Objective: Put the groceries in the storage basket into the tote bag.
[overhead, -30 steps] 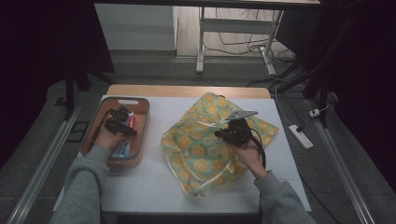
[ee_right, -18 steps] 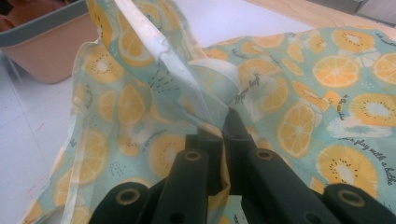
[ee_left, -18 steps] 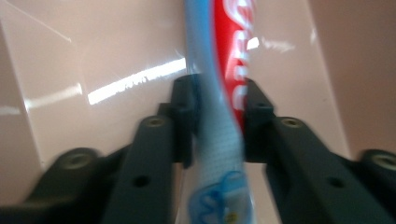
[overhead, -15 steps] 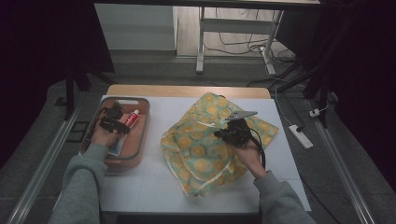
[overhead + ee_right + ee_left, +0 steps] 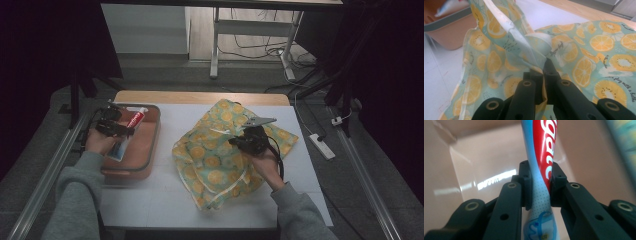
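- Toothpaste tube point(image 5: 541, 170) is clamped between the closed jaws of the left gripper point(image 5: 111, 125); in the left gripper view the pads are seen pressed against both flat faces of the tube, near its middle.
- In the high view the tube point(image 5: 135, 119) is held above the far end of the brown tray point(image 5: 150, 145), at about 9 o'clock on the table.
- Its long axis is pointed toward 1 o'clock, red capped end leading, away from the left hand point(image 5: 100, 142).
- A fold of the fruit-print bag point(image 5: 225, 150) is pinched by the right gripper point(image 5: 248, 141); in the right gripper view the jaws are closed on fabric just below the white-edged opening point(image 5: 511, 32), which is lifted and gaping.
- The bag is spread at table centre, at 3 o'clock from the tube and well apart from it.
- The coming move is judged to turn on this relation: the tube is carried by the left arm, the nearer one, and its leading end would need swinging from 1 o'clock toward 3 o'clock to meet the opening.
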{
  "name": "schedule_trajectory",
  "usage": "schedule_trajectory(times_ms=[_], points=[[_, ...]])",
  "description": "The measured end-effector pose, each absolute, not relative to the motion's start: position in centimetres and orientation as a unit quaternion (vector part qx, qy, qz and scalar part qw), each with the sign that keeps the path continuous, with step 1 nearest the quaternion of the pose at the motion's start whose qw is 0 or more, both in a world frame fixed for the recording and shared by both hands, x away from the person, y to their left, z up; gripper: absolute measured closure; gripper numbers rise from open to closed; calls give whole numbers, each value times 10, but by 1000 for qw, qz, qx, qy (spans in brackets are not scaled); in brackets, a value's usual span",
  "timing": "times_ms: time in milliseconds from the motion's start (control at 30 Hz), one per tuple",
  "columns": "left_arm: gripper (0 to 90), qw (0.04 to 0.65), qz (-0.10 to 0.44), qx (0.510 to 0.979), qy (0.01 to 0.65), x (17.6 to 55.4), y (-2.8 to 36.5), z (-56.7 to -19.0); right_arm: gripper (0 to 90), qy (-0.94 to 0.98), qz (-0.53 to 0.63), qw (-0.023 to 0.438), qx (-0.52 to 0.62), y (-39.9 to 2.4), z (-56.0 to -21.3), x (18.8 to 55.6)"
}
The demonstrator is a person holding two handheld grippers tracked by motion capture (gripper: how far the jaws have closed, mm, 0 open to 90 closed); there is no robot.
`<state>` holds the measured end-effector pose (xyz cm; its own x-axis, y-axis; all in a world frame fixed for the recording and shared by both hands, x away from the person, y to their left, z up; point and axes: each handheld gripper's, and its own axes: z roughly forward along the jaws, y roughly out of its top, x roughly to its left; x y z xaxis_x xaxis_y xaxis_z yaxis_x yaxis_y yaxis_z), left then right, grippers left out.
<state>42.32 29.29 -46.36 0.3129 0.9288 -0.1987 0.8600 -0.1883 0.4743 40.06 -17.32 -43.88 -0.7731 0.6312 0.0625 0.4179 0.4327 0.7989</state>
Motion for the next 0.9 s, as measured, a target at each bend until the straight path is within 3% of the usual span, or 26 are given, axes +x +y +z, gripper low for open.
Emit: schedule_trajectory(times_ms=[567,900], points=[[757,366,121,787,482,372,271,-377,888,834,432,122,320,-177,-440,404],[757,417,117,800,415,339,237,-368,888,833,435,119,320,-175,-440,404]])
